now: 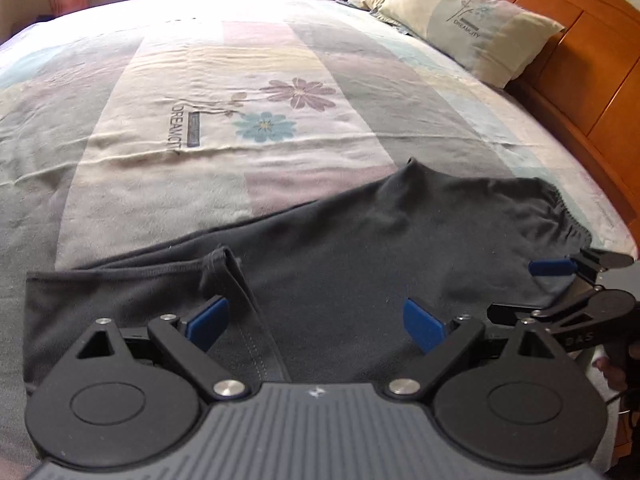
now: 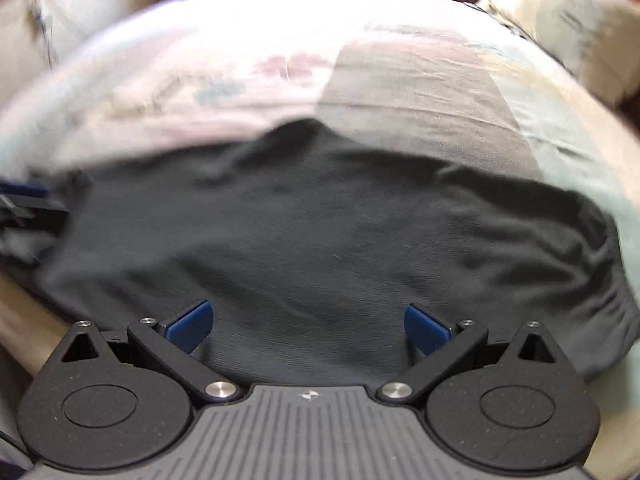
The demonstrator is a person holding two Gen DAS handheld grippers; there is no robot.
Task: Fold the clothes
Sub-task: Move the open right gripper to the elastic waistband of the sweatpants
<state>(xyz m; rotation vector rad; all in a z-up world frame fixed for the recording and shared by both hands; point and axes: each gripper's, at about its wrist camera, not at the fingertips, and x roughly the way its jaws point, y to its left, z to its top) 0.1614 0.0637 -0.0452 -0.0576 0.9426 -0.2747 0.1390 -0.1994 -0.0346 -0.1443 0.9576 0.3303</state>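
On bed (image 1: 120, 152), dark grey trousers (image 1: 340, 248) lie flat; left tongs (image 1: 316, 324) and right tongs (image 2: 308, 326) gape wide above them, holding nothing.

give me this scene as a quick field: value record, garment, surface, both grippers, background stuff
garment: dark grey fabric trousers, lying across the near edge of the bed, elastic waistband at the right
surface: pastel patchwork bedspread with printed flowers
left gripper: open, blue pads over the trousers, gripping nothing
right gripper: open, over the waist end; view blurred
pillow: pale patchwork pillow against the headboard
headboard: orange-brown wooden headboard
fold state: trousers appear laid leg over leg, not yet folded shorter
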